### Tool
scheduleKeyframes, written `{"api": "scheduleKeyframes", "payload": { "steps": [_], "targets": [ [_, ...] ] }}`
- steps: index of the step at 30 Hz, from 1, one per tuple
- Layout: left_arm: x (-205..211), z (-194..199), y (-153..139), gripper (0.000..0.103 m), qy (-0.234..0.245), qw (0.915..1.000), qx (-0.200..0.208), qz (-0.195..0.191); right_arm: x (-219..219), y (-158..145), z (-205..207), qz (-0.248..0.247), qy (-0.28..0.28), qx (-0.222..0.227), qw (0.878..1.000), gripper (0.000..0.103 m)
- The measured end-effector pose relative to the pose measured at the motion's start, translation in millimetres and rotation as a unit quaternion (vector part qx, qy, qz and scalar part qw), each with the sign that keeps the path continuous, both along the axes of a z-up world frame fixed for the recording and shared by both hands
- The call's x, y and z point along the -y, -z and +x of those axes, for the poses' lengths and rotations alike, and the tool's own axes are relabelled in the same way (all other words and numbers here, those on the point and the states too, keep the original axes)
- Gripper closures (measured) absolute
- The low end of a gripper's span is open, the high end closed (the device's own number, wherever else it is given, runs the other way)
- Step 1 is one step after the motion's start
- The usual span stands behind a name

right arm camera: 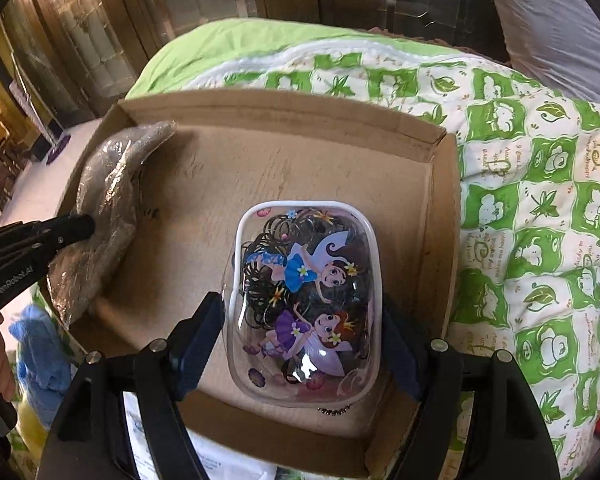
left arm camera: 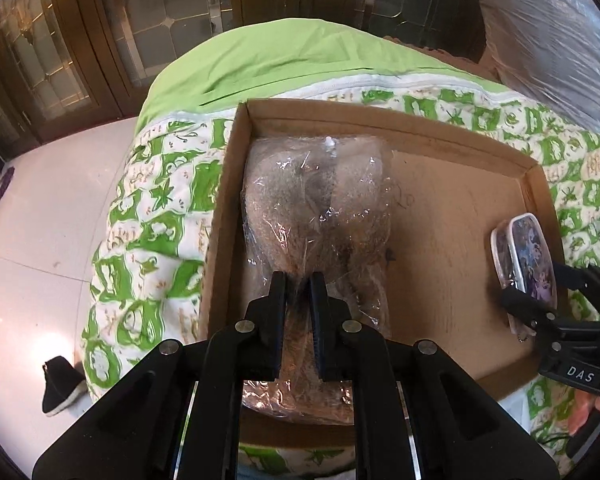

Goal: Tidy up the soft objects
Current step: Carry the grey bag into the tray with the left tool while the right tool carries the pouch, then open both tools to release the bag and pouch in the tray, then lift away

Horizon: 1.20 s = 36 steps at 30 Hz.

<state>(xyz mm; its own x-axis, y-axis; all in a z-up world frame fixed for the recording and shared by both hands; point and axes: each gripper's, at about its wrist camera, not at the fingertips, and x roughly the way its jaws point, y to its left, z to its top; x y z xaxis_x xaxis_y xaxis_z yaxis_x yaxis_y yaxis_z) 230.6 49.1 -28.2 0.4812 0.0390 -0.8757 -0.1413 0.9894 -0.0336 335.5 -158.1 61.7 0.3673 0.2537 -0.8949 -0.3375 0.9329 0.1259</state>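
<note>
A shallow cardboard box [left arm camera: 440, 128] [right arm camera: 284, 112] lies on a bed. Along its left side lies a grey-brown furry bundle wrapped in clear plastic [left arm camera: 312, 196] [right arm camera: 108, 200]. My left gripper [left arm camera: 298, 280] [right arm camera: 84, 226] is shut on the near part of that bundle, pinching the wrap and fur between its pads. A clear pouch printed with cartoon fairies [right arm camera: 304, 292] [left arm camera: 528, 252], full of black hair ties, sits at the box's right side. My right gripper [right arm camera: 300, 304] [left arm camera: 536, 284] is shut on the pouch, one pad against each long side.
A green-and-white patterned quilt [left arm camera: 160, 216] [right arm camera: 540, 208] covers the bed around the box. White floor and a black shoe [left arm camera: 60, 384] lie to the left, wooden glazed doors [left arm camera: 60, 52] behind. A plastic-wrapped bundle [left arm camera: 552, 28] is at the back right. A blue cloth [right arm camera: 40, 344] lies beside the box's near left corner.
</note>
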Motion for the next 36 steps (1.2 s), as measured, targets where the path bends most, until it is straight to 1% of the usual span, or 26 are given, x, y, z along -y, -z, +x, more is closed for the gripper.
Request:
{"api": "scheduleKeyframes", "payload": {
  "steps": [1,2,3,4,5,6,10,14,15,17,19,23,25,28,31,34,36],
  "targets": [
    [-2,2,0,0.093,-0.002,1.0,-0.002,-0.005,0,0,2,0.001,0.002,0.001,1.0,0.026],
    [-3,2,0,0.091,-0.005,0.9999,-0.003,-0.01,2,-1,2,0.001,0.002,0.002,1.0,0.026],
    [-4,0,1,0.084,-0.008,0.9999,-0.001,-0.012,2,-1,2,0.002,0.002,0.003,1.0,0.026],
    [-6,-1,2,0.08,-0.01,0.9998,-0.002,-0.014,3,-1,2,0.002,0.003,0.005,1.0,0.025],
    [-6,-1,2,0.072,-0.012,0.9998,-0.003,-0.018,4,-2,1,0.002,0.004,0.007,1.0,0.025],
    [-8,-3,3,0.067,-0.013,0.9996,-0.004,-0.026,4,-2,0,0.003,0.003,0.009,1.0,0.024],
    [-11,-8,2,0.067,-0.017,0.9988,-0.009,-0.045,5,0,-4,0.008,0.005,0.005,1.0,0.023],
    [-3,-12,-7,0.067,-0.002,0.9994,-0.013,-0.034,9,-2,-7,0.014,0.01,0.0,1.0,0.021],
    [-1,-13,-8,0.065,0.0,0.9994,-0.013,-0.031,10,-3,-9,0.016,0.011,0.003,1.0,0.02],
    [3,-18,-14,0.062,0.004,0.9996,-0.014,-0.023,13,-7,-13,0.014,0.016,0.007,1.0,0.007],
    [5,-23,-18,0.062,0.005,0.9997,-0.011,-0.02,16,-11,-15,0.026,0.018,0.012,0.999,0.0],
    [4,-44,-32,0.062,0.005,0.9996,-0.001,-0.028,30,-24,-26,0.047,0.031,0.022,0.998,0.0],
    [5,-60,-39,0.062,0.005,0.9995,0.008,-0.031,42,-34,-37,0.061,0.04,0.033,0.997,0.0],
    [8,-90,-43,0.062,0.006,0.9996,0.012,-0.025,57,-44,-58,0.069,0.056,0.04,0.995,0.0],
    [8,-117,-36,0.062,-0.001,0.9995,0.006,-0.032,68,-42,-77,0.063,0.065,0.033,0.995,0.0],
    [-1,-146,-22,0.062,-0.025,0.9974,0.005,-0.068,74,-34,-97,0.059,0.069,0.016,0.996,0.0],
    [-4,-159,-12,0.062,-0.039,0.9957,-0.002,-0.084,78,-26,-109,0.056,0.071,0.002,0.996,0.0]
  ]
}}
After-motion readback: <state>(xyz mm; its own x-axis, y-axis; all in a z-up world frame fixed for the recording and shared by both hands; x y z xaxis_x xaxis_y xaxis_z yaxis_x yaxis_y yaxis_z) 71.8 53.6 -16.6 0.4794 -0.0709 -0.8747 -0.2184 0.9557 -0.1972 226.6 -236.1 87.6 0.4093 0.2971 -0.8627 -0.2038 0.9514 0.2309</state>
